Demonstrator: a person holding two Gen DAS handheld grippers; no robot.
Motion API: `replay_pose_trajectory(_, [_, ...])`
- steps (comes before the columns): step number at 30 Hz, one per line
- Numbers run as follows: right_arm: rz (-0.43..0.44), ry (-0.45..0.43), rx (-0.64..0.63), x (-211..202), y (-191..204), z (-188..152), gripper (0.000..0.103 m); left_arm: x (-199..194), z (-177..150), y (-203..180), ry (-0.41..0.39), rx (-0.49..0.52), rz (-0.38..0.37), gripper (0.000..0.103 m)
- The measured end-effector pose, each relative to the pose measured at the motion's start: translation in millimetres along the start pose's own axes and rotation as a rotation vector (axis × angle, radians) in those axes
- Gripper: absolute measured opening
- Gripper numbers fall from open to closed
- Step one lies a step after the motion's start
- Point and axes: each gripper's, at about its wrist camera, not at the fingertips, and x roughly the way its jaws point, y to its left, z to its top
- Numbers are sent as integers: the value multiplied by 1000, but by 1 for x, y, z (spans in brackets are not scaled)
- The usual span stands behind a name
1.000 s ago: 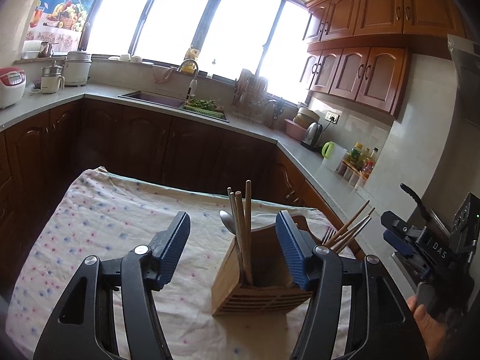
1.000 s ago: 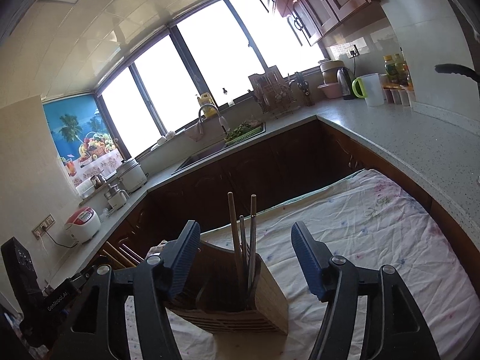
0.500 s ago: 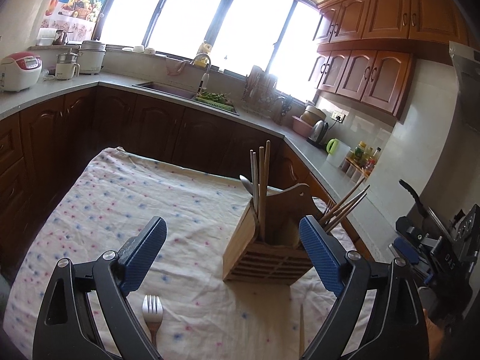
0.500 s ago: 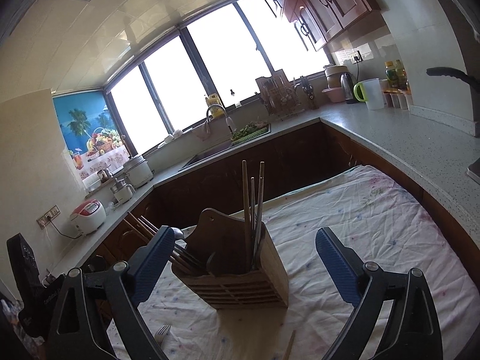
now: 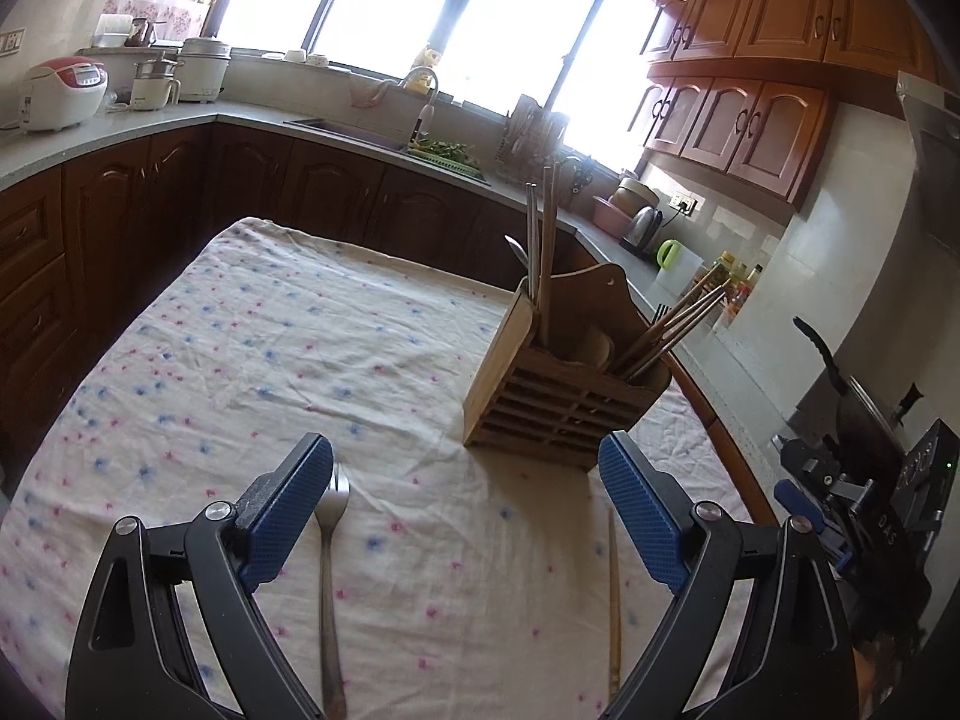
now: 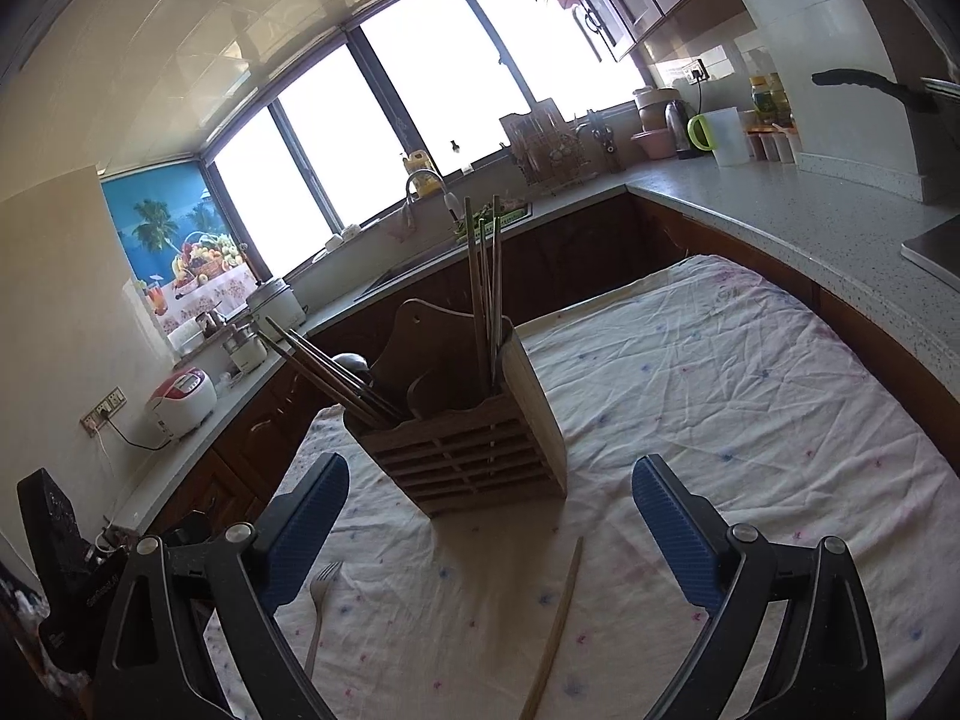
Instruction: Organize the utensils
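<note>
Where it stands upright, the slatted wooden holder (image 5: 555, 402) carries chopsticks (image 5: 543, 240).

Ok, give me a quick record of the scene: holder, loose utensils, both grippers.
holder: wooden, upright on the cloth, chopsticks and a spoon standing in it
loose fork: flat on cloth, beside the left gripper's left finger
loose chopstick: flat on cloth, in front of the holder
left gripper: open, empty
right gripper: open, empty
left to do: fork and chopstick into holder
</note>
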Motion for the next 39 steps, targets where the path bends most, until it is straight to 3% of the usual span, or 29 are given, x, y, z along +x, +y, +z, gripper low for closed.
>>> replay_pose_trajectory(12, [-5,26,-50,-28,4,-37,97,-29,-35,-2,3,58,19,92])
replay_pose_trajectory(17, [25,-87,-147,-61,26,-23,100,-61,-30,-18,-100,140,17,93])
replay_pose_trajectory(18, [26,-121,-174,-69,31,-23,103,-68,-30,-20,-124,156,20,99])
replay_pose_trajectory(21, [17,-203,-243,-85,40,-35,103,-84,-37,-25,-194,196,50,103])
replay_pose_trajectory(24, [-21,-233,-289,-88,42,-57,103,-89,-49,-24,-225,220,81,103])
replay_pose_trajectory(32, [-50,-196,-351,-87,40,-97,103,-85,-86,-8,-202,233,162,103])
replay_pose_trajectory(39, [-69,-185,-351,-99,34,-115,103,-89,-110,6,-183,220,189,103])
